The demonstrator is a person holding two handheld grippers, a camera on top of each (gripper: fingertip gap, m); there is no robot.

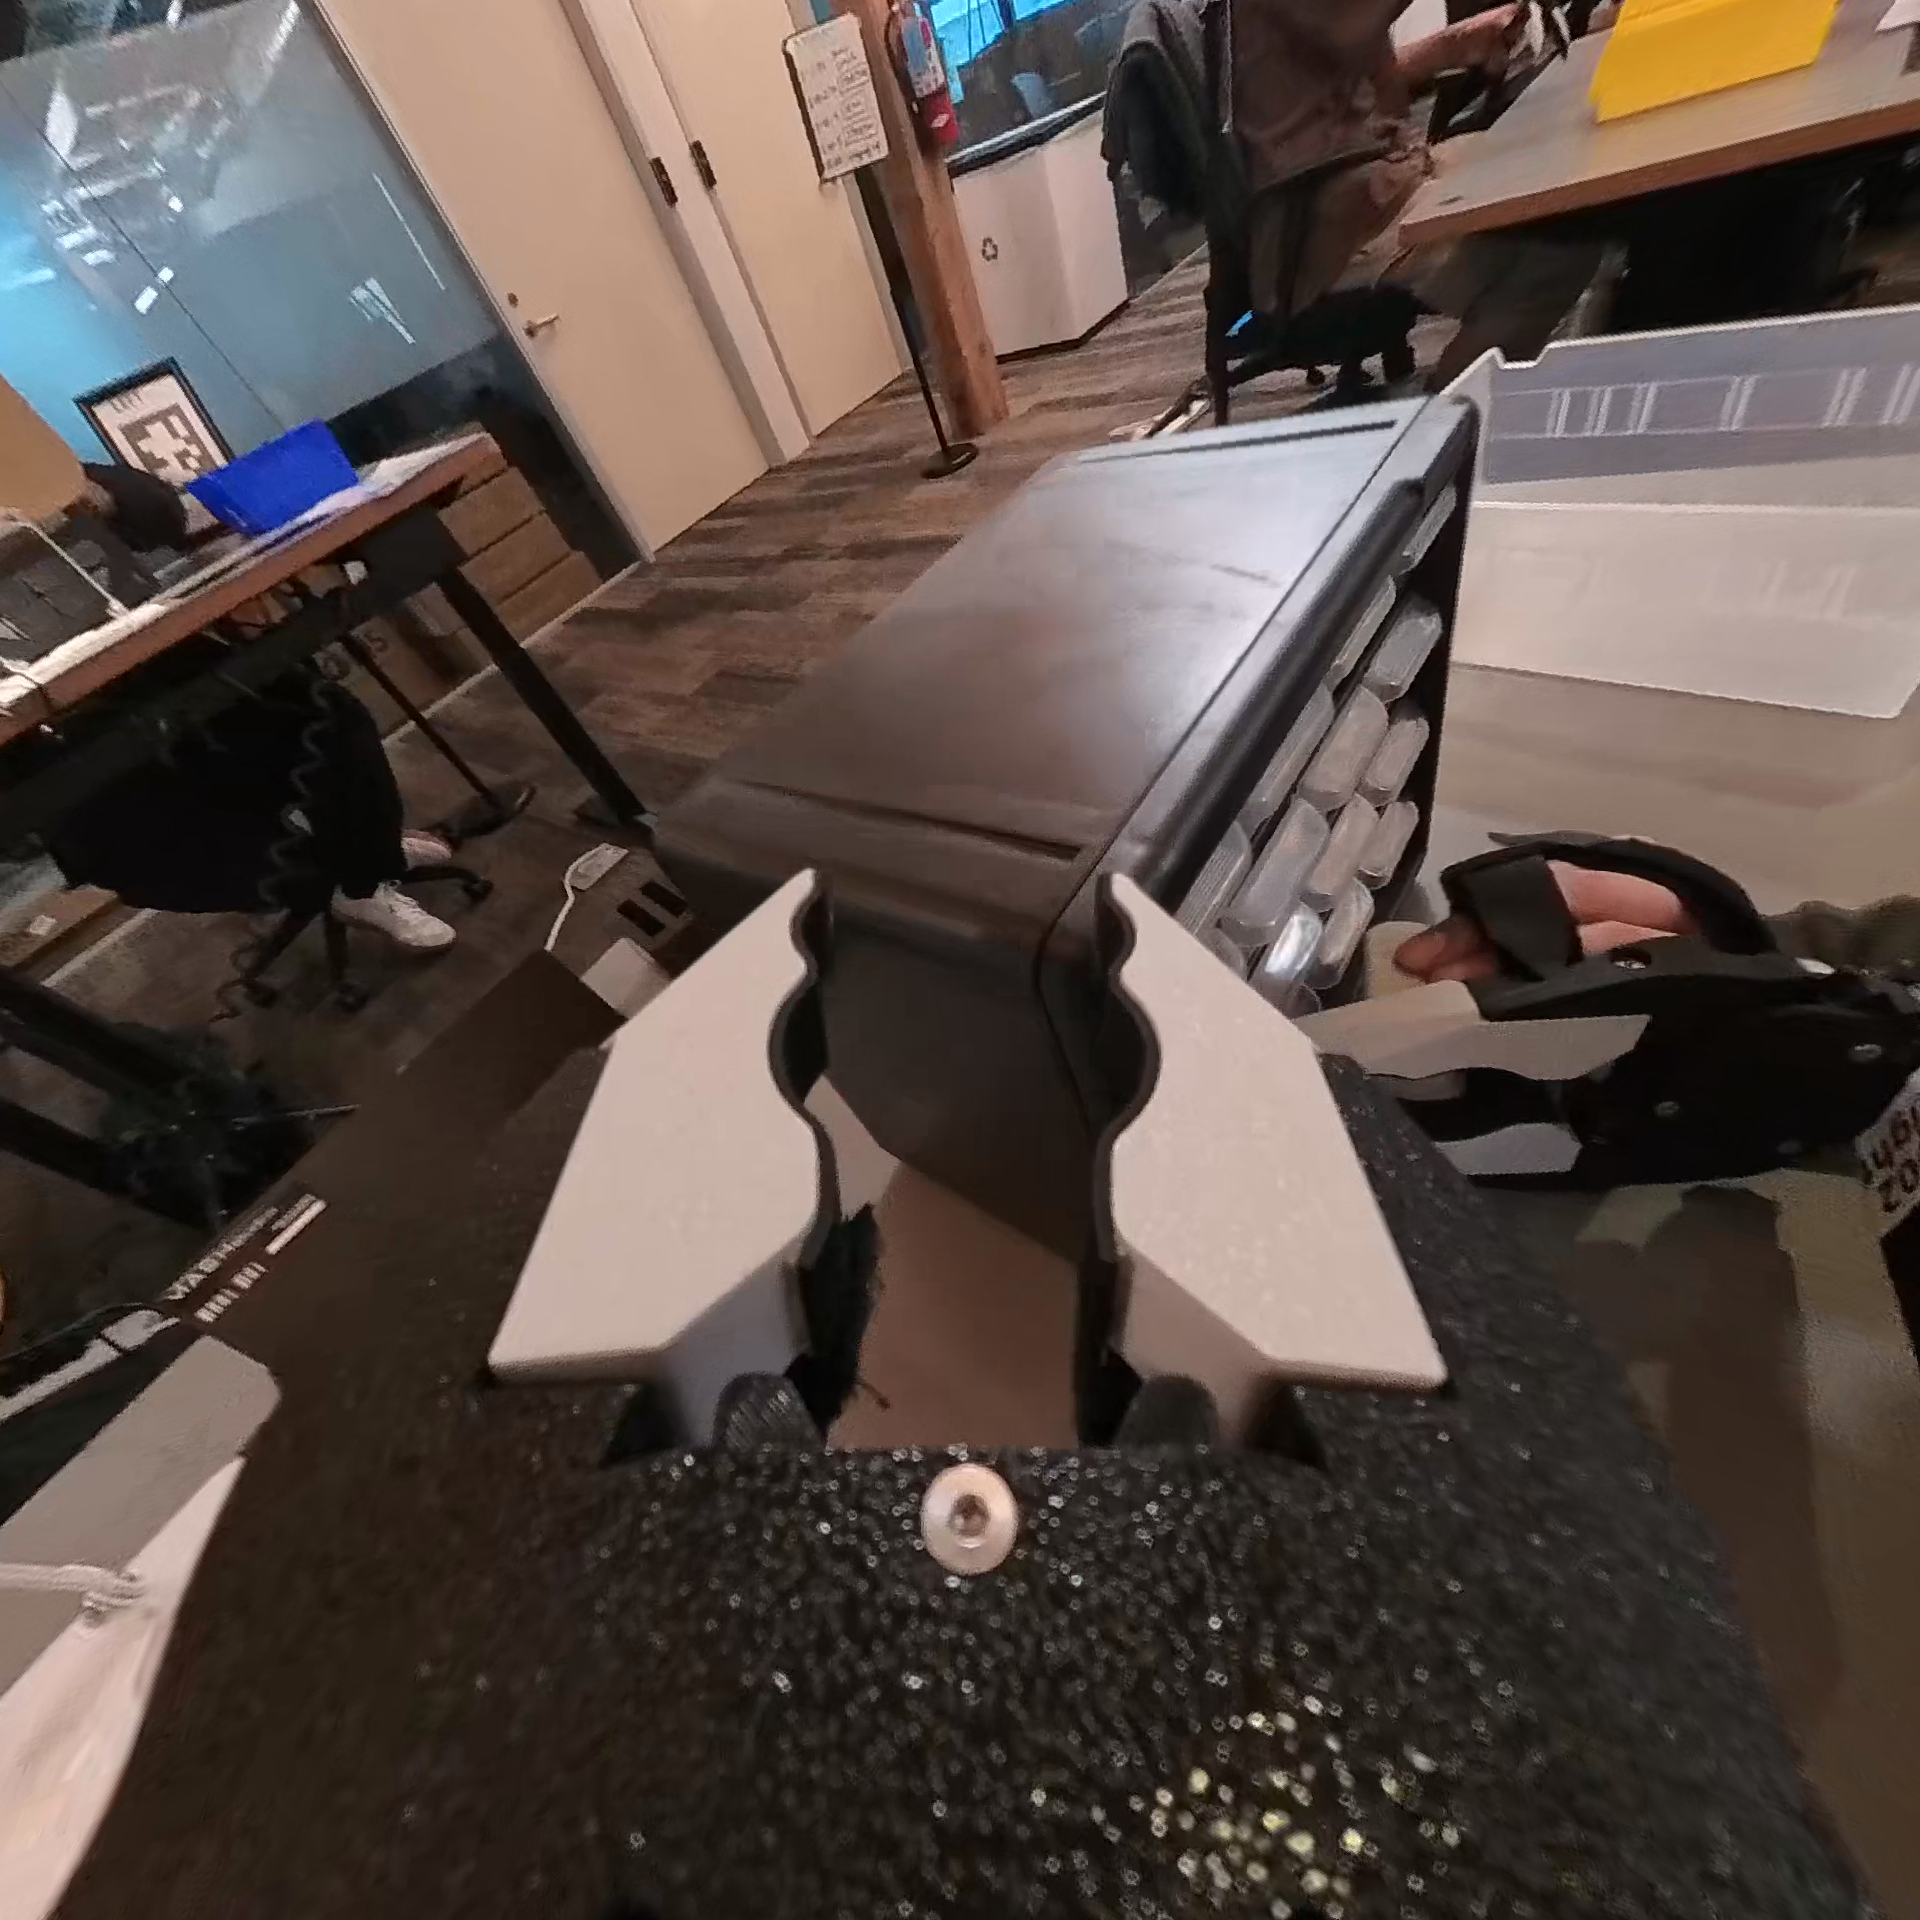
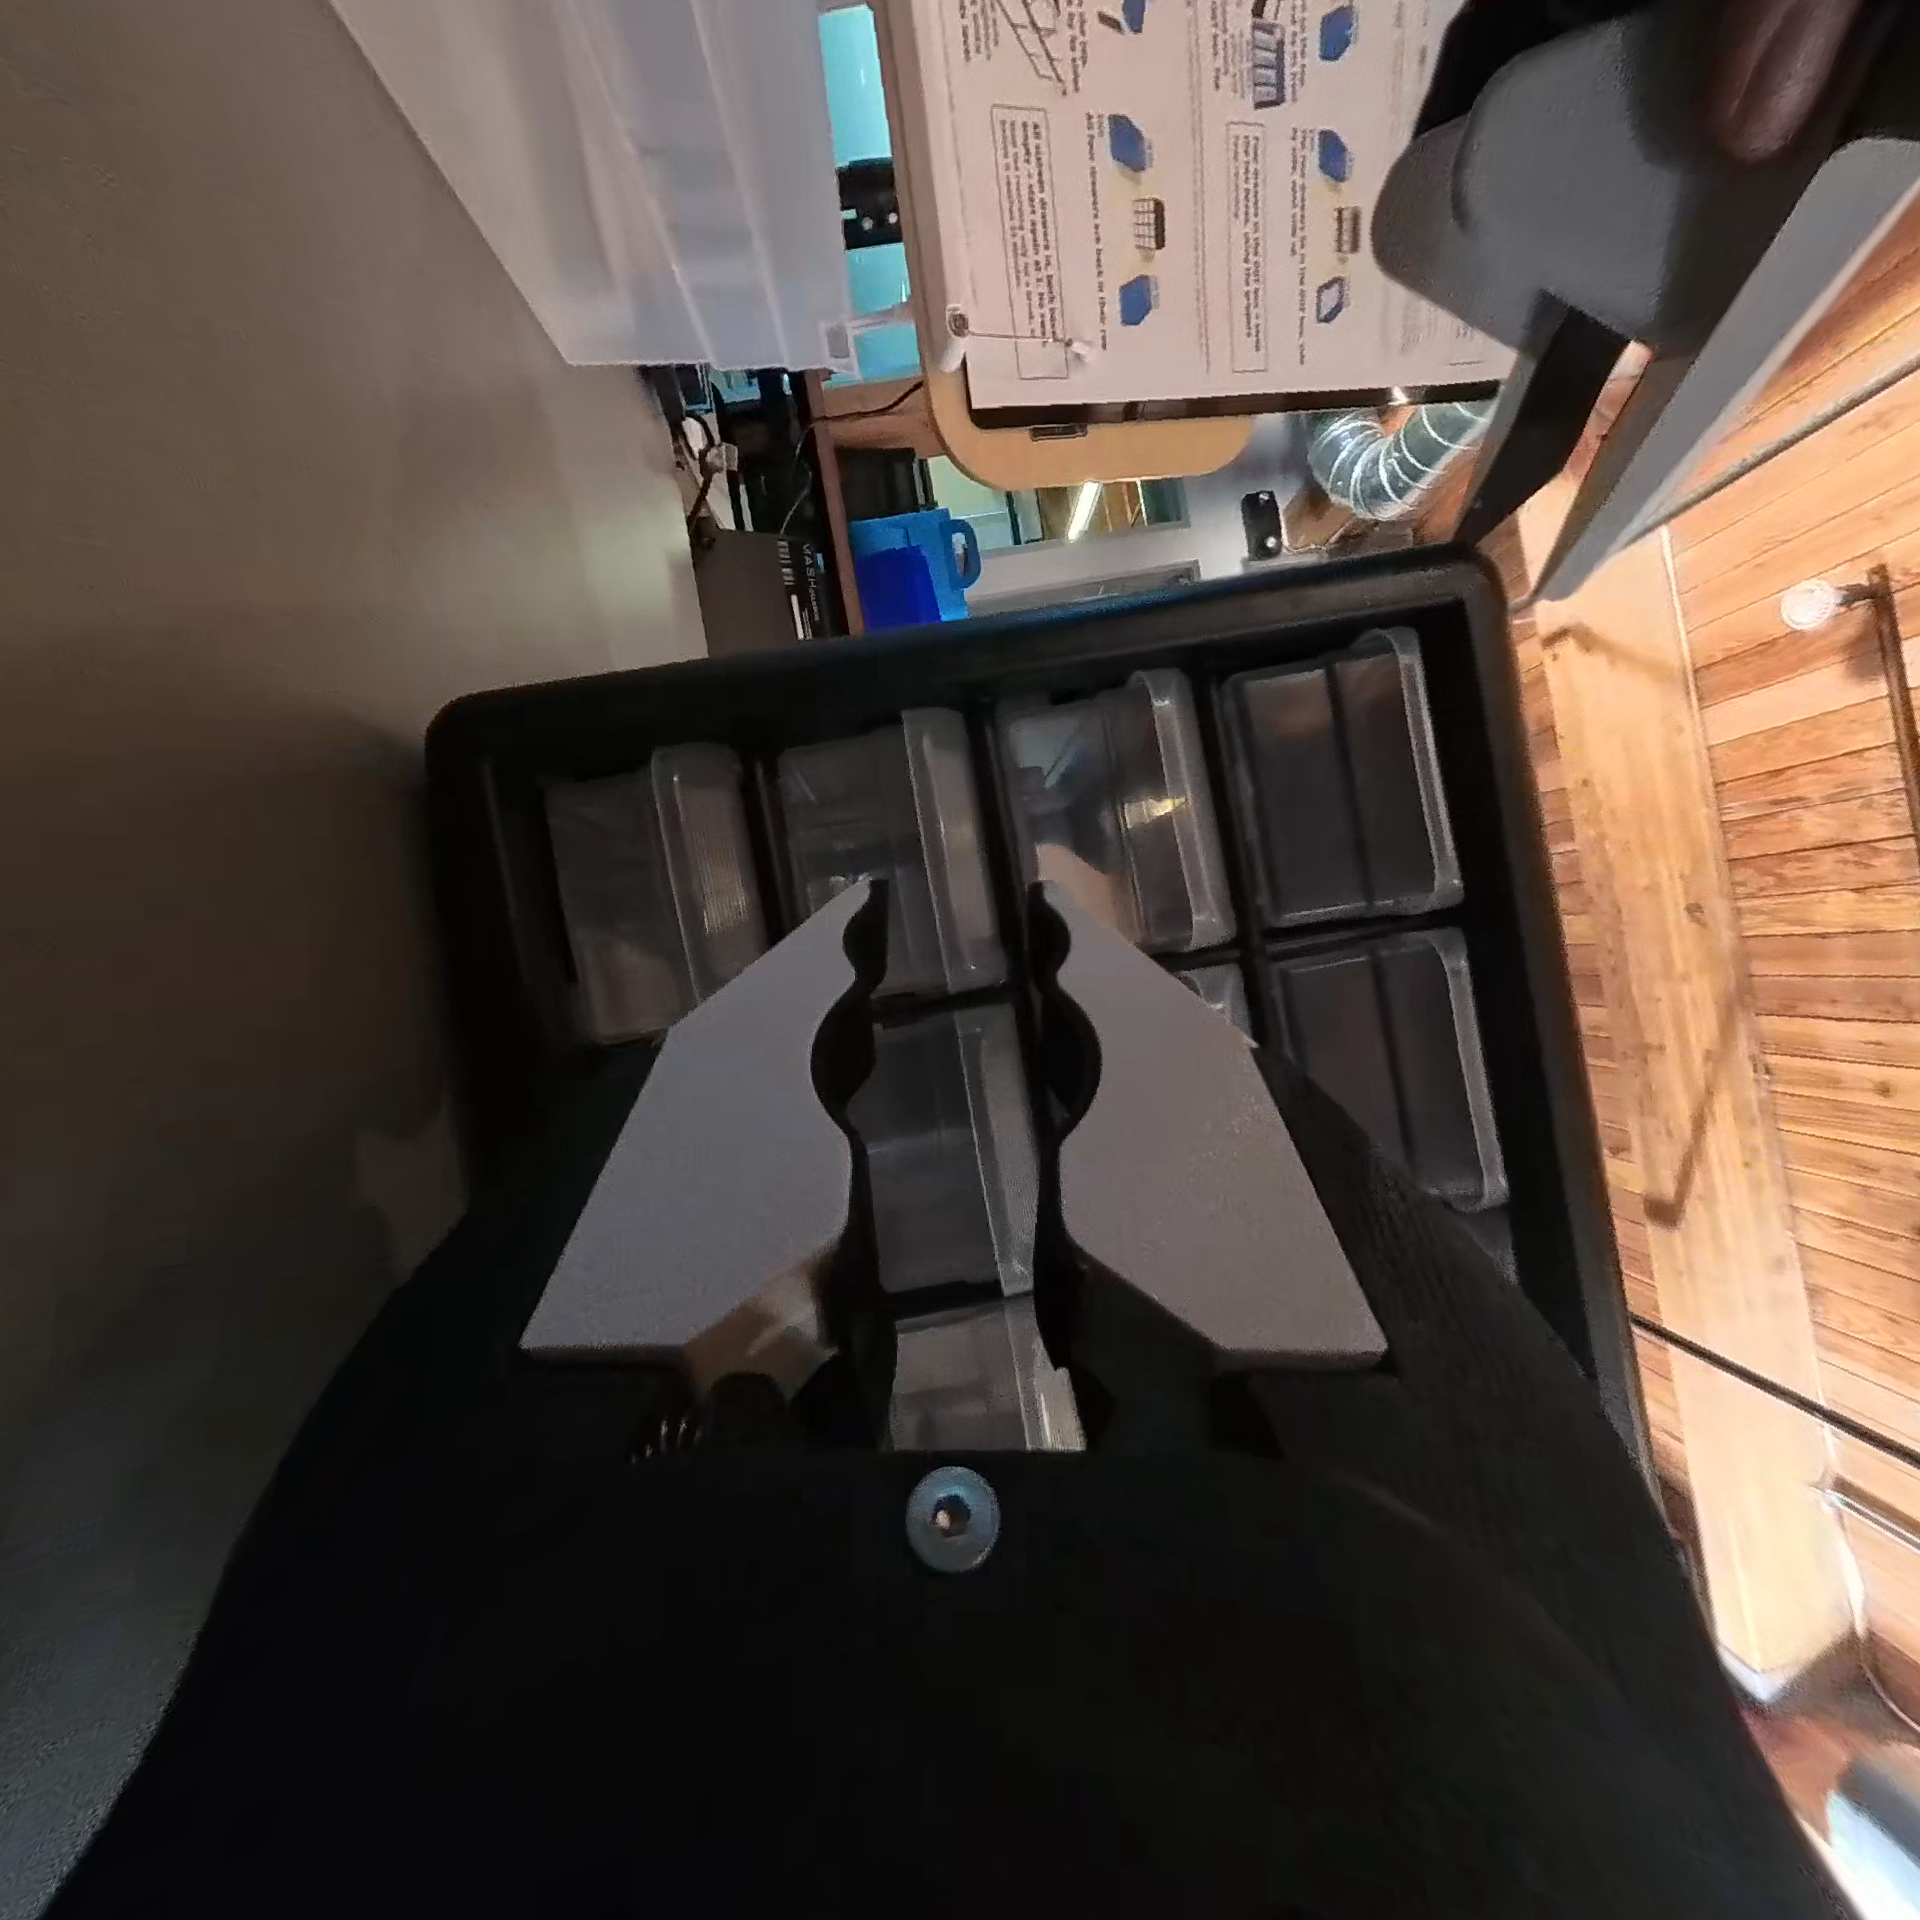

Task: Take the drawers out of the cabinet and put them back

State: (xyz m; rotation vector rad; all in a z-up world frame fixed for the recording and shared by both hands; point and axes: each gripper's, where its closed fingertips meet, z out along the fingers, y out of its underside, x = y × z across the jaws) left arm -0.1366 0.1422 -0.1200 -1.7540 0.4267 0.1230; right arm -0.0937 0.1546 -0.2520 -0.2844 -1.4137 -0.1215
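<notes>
Black small-parts cabinet (image 1: 1101, 665) on a pale table (image 1: 1662, 769), clear drawers (image 2: 1340, 779) in its slots, left gripper (image 1: 961, 935) parted astride its near corner, right gripper (image 2: 951, 914) released before the drawer fronts.

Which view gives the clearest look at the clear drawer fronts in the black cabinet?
The right wrist view: it faces the cabinet front nearly head on, so the clear drawers show in their slots behind the right gripper. The left wrist view sees mainly the cabinet's side panel; the drawers show only as a foreshortened strip along its edge.
</notes>
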